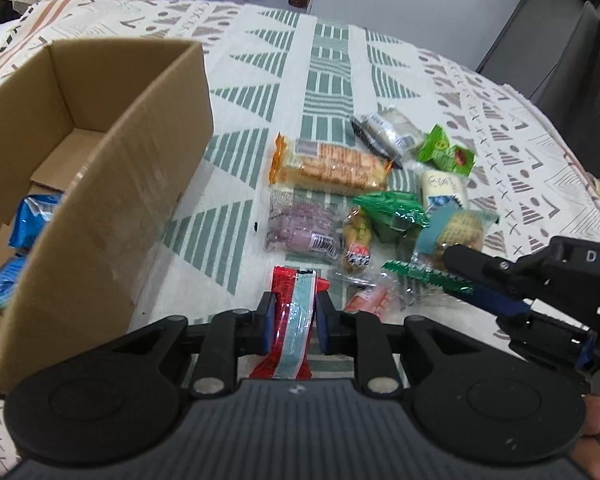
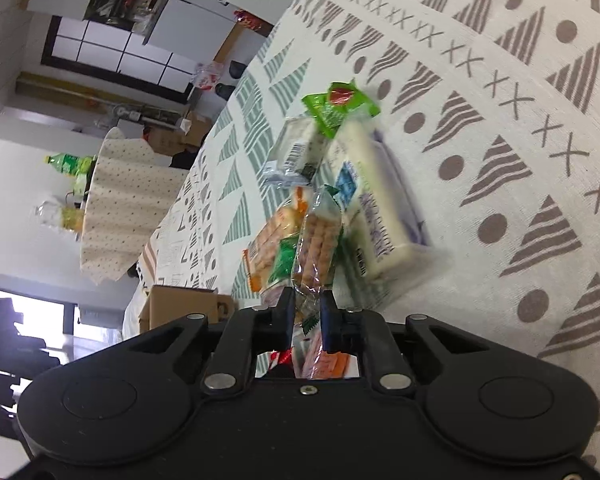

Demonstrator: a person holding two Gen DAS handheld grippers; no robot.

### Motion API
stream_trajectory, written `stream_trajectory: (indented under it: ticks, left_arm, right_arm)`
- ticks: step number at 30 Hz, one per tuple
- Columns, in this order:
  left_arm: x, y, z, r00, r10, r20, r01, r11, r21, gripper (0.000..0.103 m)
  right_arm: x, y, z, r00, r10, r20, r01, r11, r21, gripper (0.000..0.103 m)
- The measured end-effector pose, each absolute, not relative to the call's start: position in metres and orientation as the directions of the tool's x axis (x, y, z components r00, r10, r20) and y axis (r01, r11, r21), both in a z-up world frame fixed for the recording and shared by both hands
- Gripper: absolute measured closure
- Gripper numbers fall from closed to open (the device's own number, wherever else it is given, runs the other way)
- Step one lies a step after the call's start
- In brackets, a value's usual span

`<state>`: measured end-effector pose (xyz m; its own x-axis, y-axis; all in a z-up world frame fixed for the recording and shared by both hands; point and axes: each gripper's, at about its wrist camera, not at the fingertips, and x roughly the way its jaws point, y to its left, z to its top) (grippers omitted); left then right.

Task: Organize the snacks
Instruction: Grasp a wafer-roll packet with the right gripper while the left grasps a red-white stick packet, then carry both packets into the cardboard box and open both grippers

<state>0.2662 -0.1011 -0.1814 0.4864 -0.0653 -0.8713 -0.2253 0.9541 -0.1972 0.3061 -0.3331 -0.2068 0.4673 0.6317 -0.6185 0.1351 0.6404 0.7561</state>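
The left tool (image 1: 291, 322) is clenched on a red packet with a pale blue stripe (image 1: 294, 320), low in the centre of the left wrist frame, with the cardboard box (image 1: 112, 184) at the left holding blue packets (image 1: 32, 220). The right tool (image 2: 306, 312) grips a clear-wrapped biscuit packet (image 2: 318, 240) by its crimped end, at the centre of the right wrist view.

The remaining snacks lie in a loose pile on the patterned counter (image 1: 332, 64), right of centre. The biscuit wrapper is slick and held only at its edge, so it may slip out on the way to the box. It also overlaps the green packet (image 1: 392, 212) and may drag it along. The red packet hangs long and could catch the box's near wall.
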Motion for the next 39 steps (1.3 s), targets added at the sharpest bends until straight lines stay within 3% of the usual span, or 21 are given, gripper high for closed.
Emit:
stream_trajectory:
  ticks: [21,39]
  left_arm:
    - [0.231,-0.071,-0.078,0.653,0.000,-0.758,-0.250,0.944,-0.216,0.083]
    - [0.185,0.004,-0.041,0.699,0.095,-0.708,-0.358,0.904,-0.233,0.083]
  right_arm:
    - [0.286,-0.289,-0.143,0.500,0.721,-0.481,-0.156,0.621,0.768,0.090]
    - [0.248,-0.213,-0.107,0.464,0.773,-0.434,-0.339,0.607,0.719,0.090]
